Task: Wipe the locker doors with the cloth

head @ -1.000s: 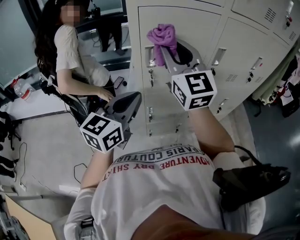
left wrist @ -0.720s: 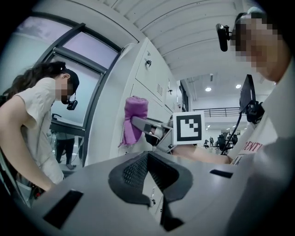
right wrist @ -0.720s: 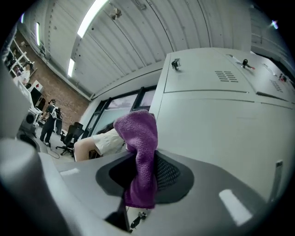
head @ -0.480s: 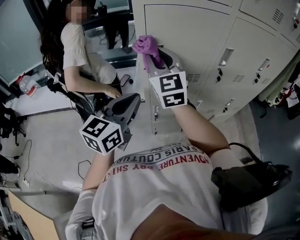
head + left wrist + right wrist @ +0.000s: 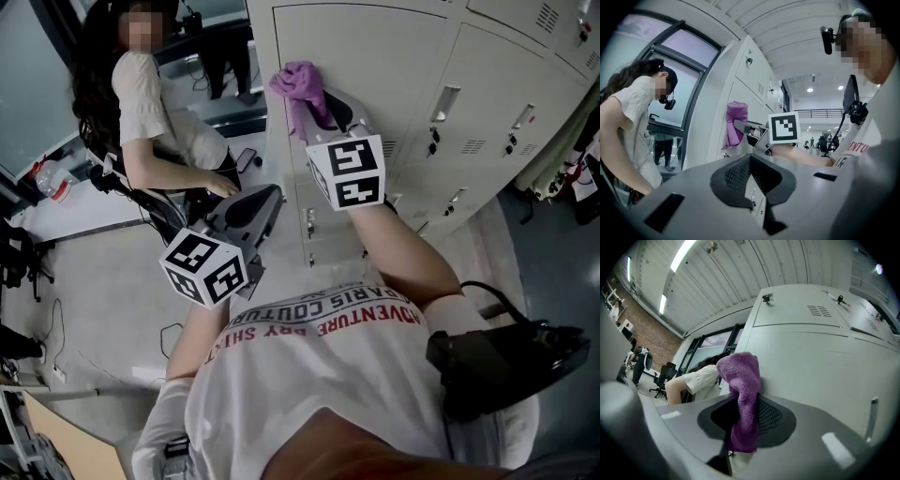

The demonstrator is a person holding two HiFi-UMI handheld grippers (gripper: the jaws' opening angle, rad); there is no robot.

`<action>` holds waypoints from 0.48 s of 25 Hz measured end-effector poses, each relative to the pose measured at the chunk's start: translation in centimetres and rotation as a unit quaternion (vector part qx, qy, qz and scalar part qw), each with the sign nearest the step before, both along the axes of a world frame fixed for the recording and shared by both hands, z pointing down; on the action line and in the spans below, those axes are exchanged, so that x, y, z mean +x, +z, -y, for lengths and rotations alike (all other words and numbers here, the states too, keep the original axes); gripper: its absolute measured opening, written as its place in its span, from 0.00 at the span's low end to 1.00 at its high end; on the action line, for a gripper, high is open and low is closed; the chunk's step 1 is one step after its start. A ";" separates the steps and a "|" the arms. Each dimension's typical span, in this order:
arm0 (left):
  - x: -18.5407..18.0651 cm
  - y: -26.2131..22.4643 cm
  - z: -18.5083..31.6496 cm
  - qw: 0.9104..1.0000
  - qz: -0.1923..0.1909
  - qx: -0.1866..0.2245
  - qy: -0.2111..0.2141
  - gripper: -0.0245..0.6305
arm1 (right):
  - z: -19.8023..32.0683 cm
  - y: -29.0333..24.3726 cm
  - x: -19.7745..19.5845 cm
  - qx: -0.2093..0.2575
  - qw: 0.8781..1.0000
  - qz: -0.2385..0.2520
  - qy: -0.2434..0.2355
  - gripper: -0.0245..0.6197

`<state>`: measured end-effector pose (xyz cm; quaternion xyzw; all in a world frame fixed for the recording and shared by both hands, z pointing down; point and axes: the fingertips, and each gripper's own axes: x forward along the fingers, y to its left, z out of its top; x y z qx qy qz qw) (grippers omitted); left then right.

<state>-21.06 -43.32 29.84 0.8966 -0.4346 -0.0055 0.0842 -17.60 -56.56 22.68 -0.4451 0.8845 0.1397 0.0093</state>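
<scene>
Clamping the purple cloth (image 5: 302, 82) between its fingers, the right gripper (image 5: 323, 108) is raised at arm's length toward the upper left part of a pale locker door (image 5: 394, 56). That reach looks deliberate. The bunched head of the cloth sticks out past the fingertips, so the soft fabric rather than the hard fingers meets the metal. In the right gripper view the cloth (image 5: 740, 399) fills the gap between the pads, and its rounded top lies against the door (image 5: 815, 362), near the door's left edge. It appears to touch, though I cannot be sure of the contact.

The cloth is a folded strip. Its long axis runs along the fingers, with the thick end pointing up and away from the person, toward the door, and the thinner tail trailing back down between the pads. Judged from this, a wiping stroke is under way or about to start.

The left gripper (image 5: 267, 199) hangs low near the person's waist, well apart from the cloth. Its fingers (image 5: 736, 176) are slightly parted with nothing between them, so it seems to be kept out of the way. Another person (image 5: 155, 122) sits to the left of the lockers.
</scene>
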 end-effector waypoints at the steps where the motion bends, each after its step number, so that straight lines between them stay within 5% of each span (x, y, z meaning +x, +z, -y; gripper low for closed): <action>1: 0.2 0.0 0.1 1.000 0.000 0.000 0.003 0.04 | 0.2 -0.1 0.7 -0.001 1.000 0.002 0.007 0.16; 12: 3.0 0.4 1.0 0.999 0.004 -0.003 0.037 0.04 | 3.6 -0.8 12.3 -0.012 0.993 0.062 0.103 0.16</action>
